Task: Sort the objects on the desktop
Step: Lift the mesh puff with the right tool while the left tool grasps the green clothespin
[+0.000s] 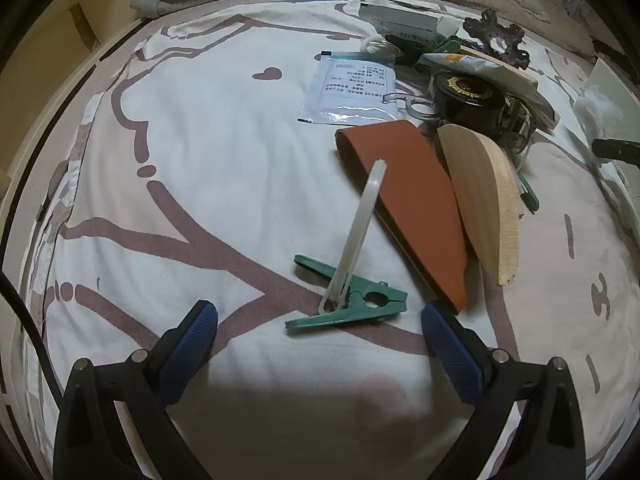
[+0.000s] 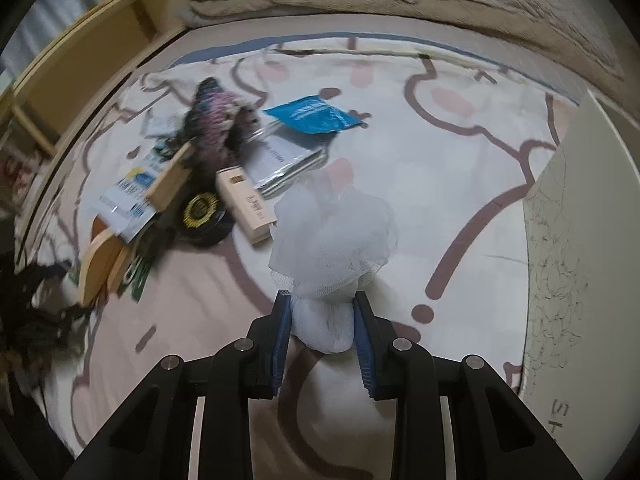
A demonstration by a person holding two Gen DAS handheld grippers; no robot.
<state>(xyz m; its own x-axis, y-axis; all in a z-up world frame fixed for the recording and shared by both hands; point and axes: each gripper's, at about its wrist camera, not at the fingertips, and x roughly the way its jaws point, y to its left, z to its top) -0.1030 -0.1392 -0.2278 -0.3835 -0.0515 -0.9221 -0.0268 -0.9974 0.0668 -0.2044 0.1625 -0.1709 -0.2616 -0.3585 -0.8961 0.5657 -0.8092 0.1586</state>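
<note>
Step in hand: transfer; the right gripper [image 2: 322, 300] has its jaws clamped on the white mesh bath puff [image 2: 334, 236], which bulges ahead of the jaws above the patterned bed sheet [image 2: 460, 184]; the left gripper [image 1: 319, 314] has its jaws wide apart, empty, with the green plastic clothes peg [image 1: 352, 300] lying between them; next, likely: carry the puff to its sorting place, then release.

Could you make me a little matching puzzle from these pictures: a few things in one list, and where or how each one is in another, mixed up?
Things:
1. white mesh puff
2. green clothes peg
3. orange-brown insole
4. left gripper

States:
A. jaws wide open, holding nothing
B. lies flat beside a pale wooden-looking insole
C. squeezed between the jaws of the right gripper
D. on the bedsheet with a white strip standing up from it

Pairs: 1-C, 2-D, 3-B, 4-A
</note>
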